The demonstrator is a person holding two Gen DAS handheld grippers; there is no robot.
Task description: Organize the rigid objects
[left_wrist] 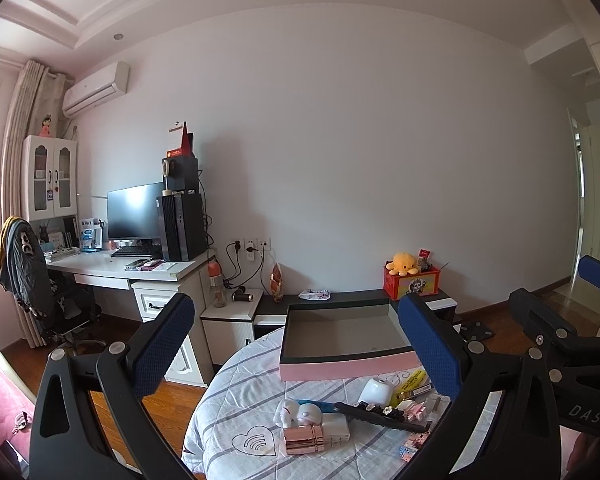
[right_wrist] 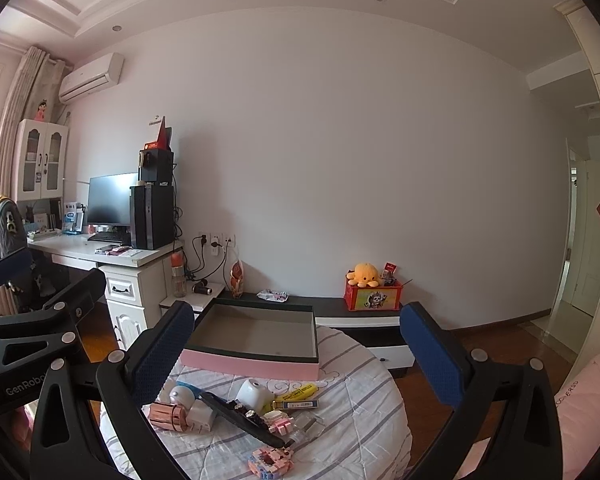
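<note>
Fingers of the left gripper (left_wrist: 296,340) stand wide apart and hold nothing; in the left wrist view the pink box (left_wrist: 346,338) lies between the fingertips, open and empty, with its low wall toward the camera. Loose rigid items sit nearer than the box, below the finger gap: a white dome-shaped object (left_wrist: 376,391), a rose-gold case (left_wrist: 304,440), a long black hair clip (left_wrist: 380,414) and a yellow carton (left_wrist: 414,380) just inside the right finger. The box appears positioned as the receptacle, so its open top faces both grippers. All rest on a round table (left_wrist: 236,400) covered with a striped quilted cloth. Beyond the left finger stand a white desk (left_wrist: 140,270) with monitor and computer tower. In the right wrist view, the right gripper (right_wrist: 296,340) likewise has its fingers fully spread and empty, raised above the items. Here the pink box sits just inside the left finger, the item cluster lies below the gap, and a pink block figure (right_wrist: 270,460) lies nearest the camera. A low dark cabinet (right_wrist: 340,306) carrying a red box (right_wrist: 374,298) runs along the plain wall.
</note>
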